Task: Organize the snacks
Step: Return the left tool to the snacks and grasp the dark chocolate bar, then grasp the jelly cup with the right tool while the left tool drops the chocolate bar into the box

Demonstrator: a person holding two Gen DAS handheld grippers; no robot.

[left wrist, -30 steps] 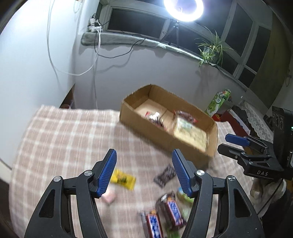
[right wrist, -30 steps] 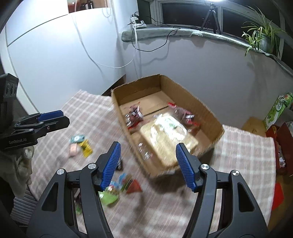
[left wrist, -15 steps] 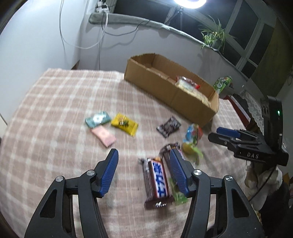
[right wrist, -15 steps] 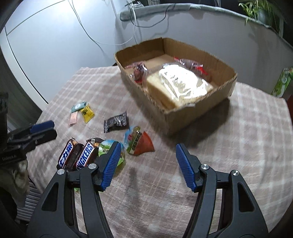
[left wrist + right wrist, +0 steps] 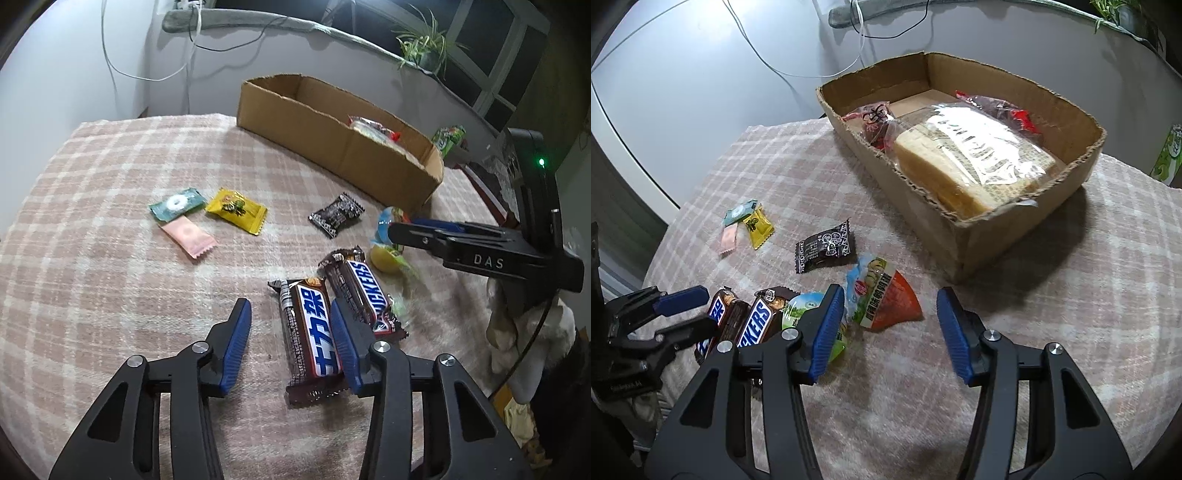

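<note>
Two Snickers bars lie side by side on the plaid cloth. My left gripper point(image 5: 290, 314) is open and its jaws are closing around the bar with Chinese lettering point(image 5: 314, 332); the right pad is beside it, the left pad stands apart. The second bar point(image 5: 364, 291) lies just right of it. My right gripper point(image 5: 891, 295) is open, jaws closing, with an orange and blue snack packet point(image 5: 882, 299) between the fingertips, untouched. A green cup snack point(image 5: 801, 310) sits under its left finger. The cardboard box point(image 5: 997, 229) holds wrapped bread point(image 5: 975, 155) and red packets.
Loose on the cloth are a green candy point(image 5: 177, 202), a yellow one point(image 5: 236, 208), a pink one point(image 5: 188, 236) and a black packet point(image 5: 336, 214). A wall with cables stands behind the table. A green carton point(image 5: 448, 138) and a potted plant point(image 5: 424, 44) are at the far right.
Both grippers have come down toward the cloth and their jaws have narrowed. The left now straddles a Snickers bar, the right the orange packet. The box has drawn away in both views.
</note>
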